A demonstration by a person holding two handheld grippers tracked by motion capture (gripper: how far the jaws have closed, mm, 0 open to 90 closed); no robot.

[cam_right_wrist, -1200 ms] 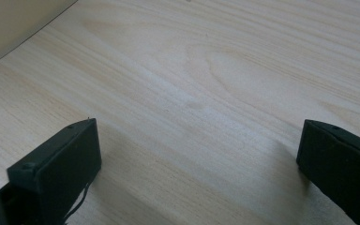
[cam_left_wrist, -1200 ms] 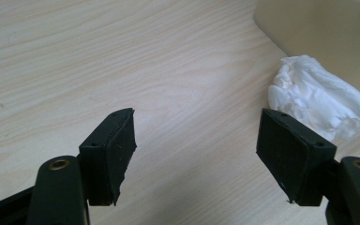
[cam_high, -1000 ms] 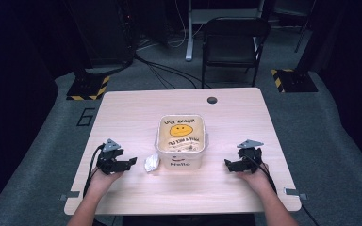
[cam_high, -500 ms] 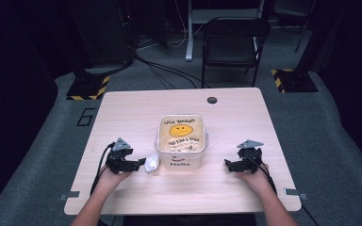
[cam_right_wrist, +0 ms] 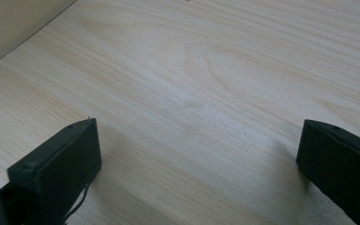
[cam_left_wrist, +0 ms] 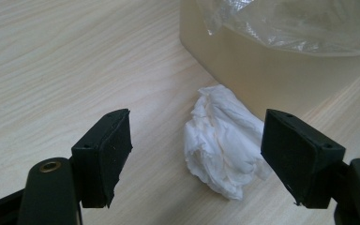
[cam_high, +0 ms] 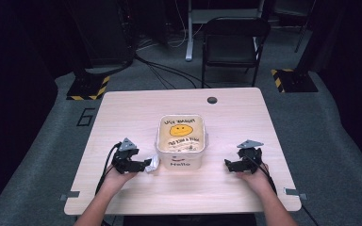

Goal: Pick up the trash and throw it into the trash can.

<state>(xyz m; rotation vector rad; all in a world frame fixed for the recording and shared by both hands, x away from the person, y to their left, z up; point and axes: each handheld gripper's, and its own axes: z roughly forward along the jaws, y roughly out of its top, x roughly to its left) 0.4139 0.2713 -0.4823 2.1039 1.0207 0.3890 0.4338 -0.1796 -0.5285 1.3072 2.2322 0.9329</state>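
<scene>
A crumpled white tissue (cam_high: 154, 162) lies on the table against the left side of a cream bin (cam_high: 181, 161) with a smiley-face liner and "Hello" on its front. My left gripper (cam_high: 146, 165) rests low on the table, pointing right at the bin. In the left gripper view the tissue (cam_left_wrist: 222, 145) sits between the open jaws of the left gripper (cam_left_wrist: 199, 140), nearer the right-hand jaw, and the pads do not squeeze it. The bin (cam_left_wrist: 262, 70) rises just behind. My right gripper (cam_high: 227, 165) rests right of the bin, and the right gripper (cam_right_wrist: 199, 150) stands open over bare wood.
The light wooden table (cam_high: 136, 113) has a dark round grommet (cam_high: 212, 100) near its far edge. A corner of the bin (cam_right_wrist: 9, 23) shows in the right gripper view. A black chair (cam_high: 233, 42) and floor cables lie beyond the table.
My left gripper has slid right across the table toward the bin, and the tissue now sits between its jaws. The right gripper has stayed put.
</scene>
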